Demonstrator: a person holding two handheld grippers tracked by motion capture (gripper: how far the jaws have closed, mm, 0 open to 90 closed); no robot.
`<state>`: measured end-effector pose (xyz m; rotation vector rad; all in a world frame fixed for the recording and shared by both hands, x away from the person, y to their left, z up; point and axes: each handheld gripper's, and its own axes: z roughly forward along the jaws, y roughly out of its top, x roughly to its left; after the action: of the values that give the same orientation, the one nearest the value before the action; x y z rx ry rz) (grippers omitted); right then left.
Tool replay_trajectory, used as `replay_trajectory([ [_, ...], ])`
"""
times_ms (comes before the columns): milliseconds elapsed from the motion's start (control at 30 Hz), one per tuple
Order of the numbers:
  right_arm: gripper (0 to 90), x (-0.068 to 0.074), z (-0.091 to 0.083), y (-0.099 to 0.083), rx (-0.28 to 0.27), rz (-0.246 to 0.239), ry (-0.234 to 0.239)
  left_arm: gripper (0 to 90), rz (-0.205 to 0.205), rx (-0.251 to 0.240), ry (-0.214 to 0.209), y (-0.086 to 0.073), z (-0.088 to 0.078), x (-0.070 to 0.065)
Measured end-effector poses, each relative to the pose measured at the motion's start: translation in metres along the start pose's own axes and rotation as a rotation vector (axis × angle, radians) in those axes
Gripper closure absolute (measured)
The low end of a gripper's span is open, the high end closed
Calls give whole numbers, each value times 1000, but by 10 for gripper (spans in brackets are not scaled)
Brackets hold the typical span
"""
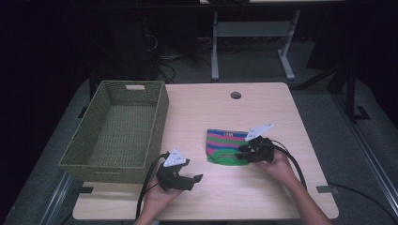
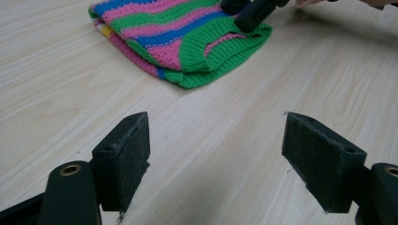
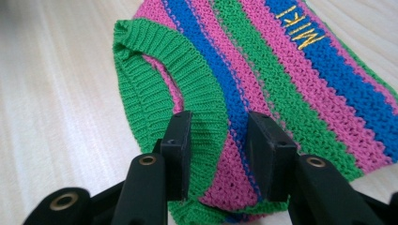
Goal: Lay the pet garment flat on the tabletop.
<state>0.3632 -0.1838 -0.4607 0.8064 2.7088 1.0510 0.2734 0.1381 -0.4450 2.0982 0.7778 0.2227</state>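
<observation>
A knitted garment with pink, green and blue stripes lies flat on the middle of the wooden table. It has a green ribbed opening and yellow letters on one blue stripe. My right gripper rests at its near right edge. In the right gripper view, the right gripper stands open, its jaws narrowly apart, straddling the green ribbed band of the garment. My left gripper hovers low near the table's front, wide open with nothing in it. It faces the garment.
A green wicker basket stands on the table's left side, reaching its front left corner. A round cable hole sits near the table's far edge. Bare wood lies between the two grippers and to the right of the garment.
</observation>
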Motion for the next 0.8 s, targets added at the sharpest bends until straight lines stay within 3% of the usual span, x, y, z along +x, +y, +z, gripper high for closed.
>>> replay_trajectory([
  [567, 596, 23, -6, -9, -1, -32, 66, 250, 8, 1, -7, 2, 3, -3],
  [800, 589, 34, -8, -12, 8, -75, 79, 264, 19, -2, -14, 3, 4, -6],
])
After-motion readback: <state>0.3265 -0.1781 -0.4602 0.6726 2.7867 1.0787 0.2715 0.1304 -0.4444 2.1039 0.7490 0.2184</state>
